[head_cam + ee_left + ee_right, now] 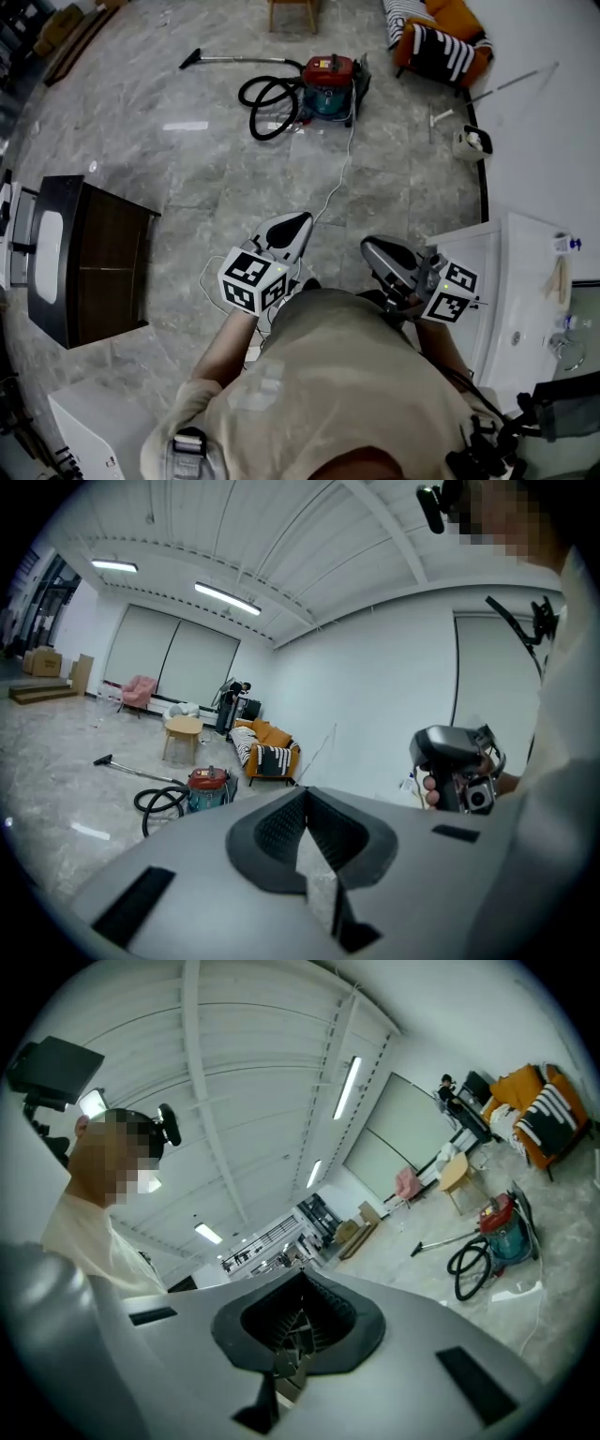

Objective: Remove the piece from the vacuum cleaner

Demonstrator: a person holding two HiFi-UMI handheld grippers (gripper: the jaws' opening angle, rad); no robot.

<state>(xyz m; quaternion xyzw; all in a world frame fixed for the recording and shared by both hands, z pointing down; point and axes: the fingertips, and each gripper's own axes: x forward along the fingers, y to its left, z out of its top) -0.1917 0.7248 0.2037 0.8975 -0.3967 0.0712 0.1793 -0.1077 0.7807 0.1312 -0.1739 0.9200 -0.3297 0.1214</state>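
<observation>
The task has not started, as far as the pictures show. The vacuum cleaner [330,86], a red and teal canister, stands on the floor [178,169] toward its far side, near the legs of a small wooden table [292,11] and an orange sofa [441,42] in the far right corner. Its black hose [267,108] lies coiled just beside it on the left. A metal pipe [246,60] with a floor nozzle at its end stretches out to the left from there. A thin white cord [336,178] trails across the floor from the machine toward the person. Every part looks in place, though the joints are too small to check, and which piece is meant cannot be told from here.

The person stands well apart from the machine, between a dark cabinet [103,262] on the left and a white counter [502,272] on the right. The left tool [292,230] is clenched with nothing between its jaws and points roughly toward the vacuum cleaner. The right tool [380,253] is clenched too and empty, held beside the left one in front of the body.

All of the job is left, in my judgement: walk up to the machine, pick the piece, hold the body steady with one tool and pull the piece off with the other.
</observation>
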